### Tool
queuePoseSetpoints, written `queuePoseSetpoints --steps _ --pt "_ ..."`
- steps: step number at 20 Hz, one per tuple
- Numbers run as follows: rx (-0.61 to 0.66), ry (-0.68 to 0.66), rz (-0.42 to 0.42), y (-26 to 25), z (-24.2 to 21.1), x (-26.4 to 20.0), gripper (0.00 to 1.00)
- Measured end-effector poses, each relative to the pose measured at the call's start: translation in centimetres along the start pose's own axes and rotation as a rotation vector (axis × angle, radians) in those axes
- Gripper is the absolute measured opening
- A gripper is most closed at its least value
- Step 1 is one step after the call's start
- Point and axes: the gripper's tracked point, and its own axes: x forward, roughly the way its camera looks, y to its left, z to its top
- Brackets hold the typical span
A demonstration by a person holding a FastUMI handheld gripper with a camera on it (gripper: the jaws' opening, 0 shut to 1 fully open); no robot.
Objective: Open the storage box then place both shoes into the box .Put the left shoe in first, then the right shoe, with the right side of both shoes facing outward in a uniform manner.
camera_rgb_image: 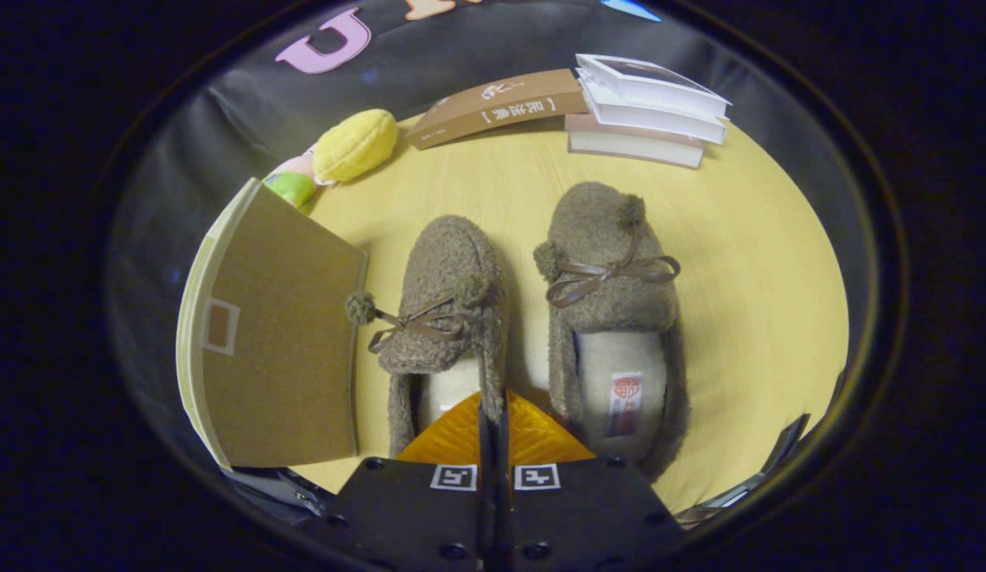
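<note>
Two fuzzy brown slippers with bows and pompoms lie side by side on the yellow table (763, 278), toes pointing away from me. My gripper (493, 413) is shut on the left-hand shoe (445, 270), both fingers pinching the right wall of its opening near the heel. This shoe sits slightly tilted toward the box. The right-hand shoe (608, 238) rests flat just right of the fingers, its pale insole showing. The storage box (278, 334), brown with a pale rim, stands immediately left of the held shoe; I cannot tell from here how far it is opened.
Beyond the shoes, a stack of white books (647, 107) and a brown book (500, 107) lie at the table's far edge. A yellow plush toy (355, 145) and a green one (290, 187) sit behind the box. Bare tabletop spreads right of the right-hand shoe.
</note>
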Motion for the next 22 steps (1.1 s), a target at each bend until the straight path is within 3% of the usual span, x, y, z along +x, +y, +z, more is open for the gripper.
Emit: queuePoseSetpoints --steps 10,16,22 --pt "0.191 -0.031 0.085 0.9 0.9 -3.0 0.04" --pt "0.312 -0.049 0.246 5.1 2.7 -7.8 0.03" --pt "0.285 -0.115 0.389 11.1 5.9 -13.7 0.03"
